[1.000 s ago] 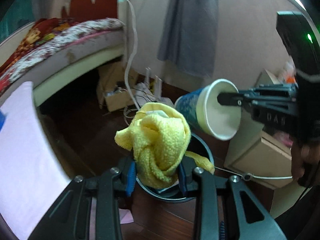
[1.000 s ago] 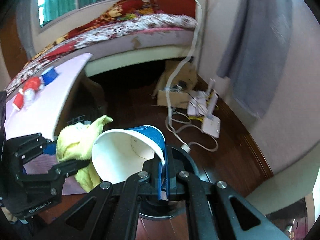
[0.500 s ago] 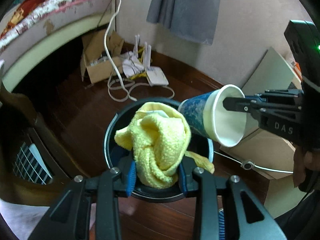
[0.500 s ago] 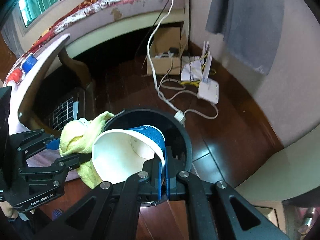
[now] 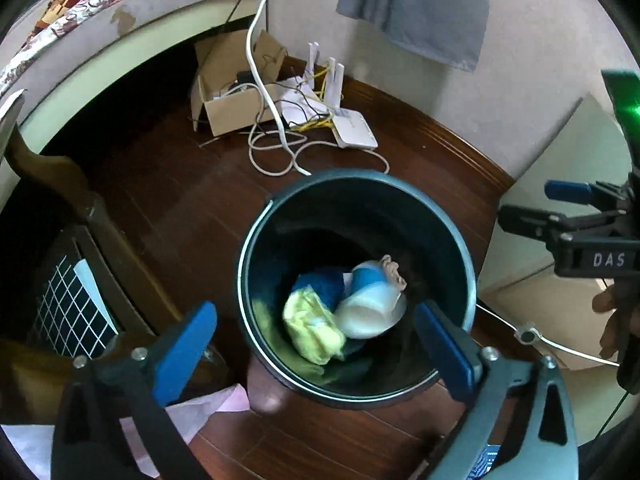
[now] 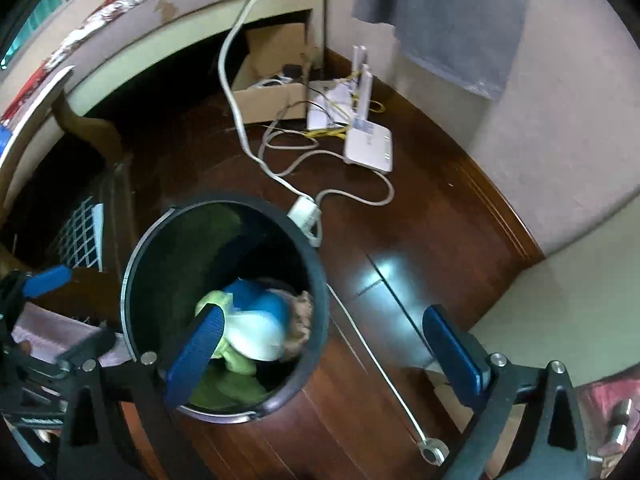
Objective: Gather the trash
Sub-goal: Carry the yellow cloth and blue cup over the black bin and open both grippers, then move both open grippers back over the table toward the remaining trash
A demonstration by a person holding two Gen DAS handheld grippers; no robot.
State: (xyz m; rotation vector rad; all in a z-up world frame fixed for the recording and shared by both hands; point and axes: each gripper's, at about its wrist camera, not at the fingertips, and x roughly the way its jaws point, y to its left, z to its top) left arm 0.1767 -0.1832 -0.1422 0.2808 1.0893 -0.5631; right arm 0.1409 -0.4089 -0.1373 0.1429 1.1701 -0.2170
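Note:
A dark round bin (image 5: 256, 248) stands on the wooden floor right below both grippers. Inside it lie a yellow cloth (image 5: 312, 332) and a blue and white paper cup (image 5: 368, 304) on its side, among other scraps. My left gripper (image 5: 316, 344) hangs over the bin's near rim, its jaws opening wide, with nothing between the blue pads. In the right wrist view the bin (image 6: 132, 264) holds the cup (image 6: 256, 320) and cloth (image 6: 208, 300). My right gripper (image 6: 326, 354) is also opening and empty, its left pad over the bin and its right pad over the floor.
Beyond the bin are a cardboard box (image 5: 232, 108), a white router (image 5: 352, 132) and loose cables (image 5: 276, 152). A bed (image 5: 120, 12) runs along the back left. A pale board (image 5: 560, 152) leans at the right. A wooden table leg (image 5: 60, 184) stands on the left.
Both grippers sank toward the bin and tipped downward. The left one let go of the yellow cloth and the right one let go of the cup; both now lie in the bin.

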